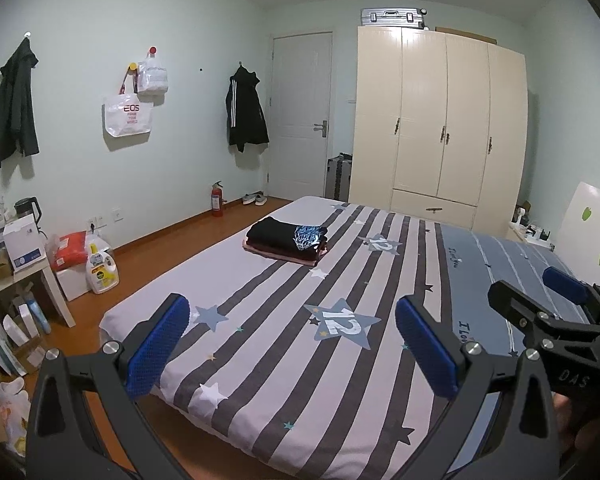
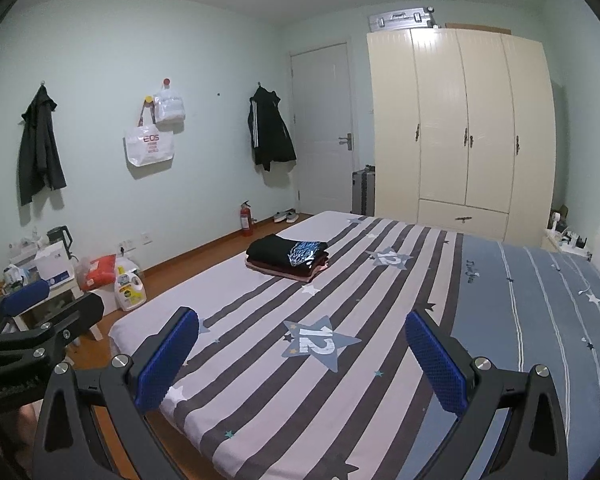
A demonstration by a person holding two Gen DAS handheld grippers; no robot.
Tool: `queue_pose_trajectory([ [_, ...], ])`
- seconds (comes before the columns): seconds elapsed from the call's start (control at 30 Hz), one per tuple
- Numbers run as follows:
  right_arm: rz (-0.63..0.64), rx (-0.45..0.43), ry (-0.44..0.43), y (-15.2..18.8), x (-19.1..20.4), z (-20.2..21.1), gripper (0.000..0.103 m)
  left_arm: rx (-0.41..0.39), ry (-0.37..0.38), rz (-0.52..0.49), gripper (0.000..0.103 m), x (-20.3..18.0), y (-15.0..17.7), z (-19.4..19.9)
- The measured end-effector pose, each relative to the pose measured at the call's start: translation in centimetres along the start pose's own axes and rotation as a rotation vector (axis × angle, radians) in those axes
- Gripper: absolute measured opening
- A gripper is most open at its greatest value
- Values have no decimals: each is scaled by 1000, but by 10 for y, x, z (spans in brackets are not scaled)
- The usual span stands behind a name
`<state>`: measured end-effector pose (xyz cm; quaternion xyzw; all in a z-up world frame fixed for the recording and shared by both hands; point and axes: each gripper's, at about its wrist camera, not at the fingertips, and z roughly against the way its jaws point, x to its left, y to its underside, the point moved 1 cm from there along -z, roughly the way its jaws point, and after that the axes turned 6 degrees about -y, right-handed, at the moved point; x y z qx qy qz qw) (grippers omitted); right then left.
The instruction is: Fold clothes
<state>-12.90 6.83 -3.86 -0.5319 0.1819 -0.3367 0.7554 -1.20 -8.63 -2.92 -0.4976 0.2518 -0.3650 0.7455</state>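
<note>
Both claws, left gripper [image 1: 292, 344] and right gripper [image 2: 302, 356], hang wide and empty above the striped bed [image 1: 284, 392]. A folded stack [image 1: 286, 242] lies at twelve o'clock; fetching another garment seems the likely next move.

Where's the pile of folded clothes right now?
The pile of folded clothes sits on the striped bed, toward its far left part, near the edge that faces the red fire extinguisher. Both views show it untouched.

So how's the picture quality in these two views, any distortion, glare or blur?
Left wrist view: strong fisheye bending of the wardrobe and walls, dark corner vignetting, dim even light, soft shadows behind the hung jackets. Right wrist view: same curvature, a bright glare patch on the wardrobe top; the folded stack stays sharp.
</note>
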Motion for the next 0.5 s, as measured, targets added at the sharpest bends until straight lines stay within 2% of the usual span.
queue_pose_trajectory([
  [0.5, 3, -8, -32, -4, -3, 1, 102, -30, -16, 0, 102, -3, -3, 7],
])
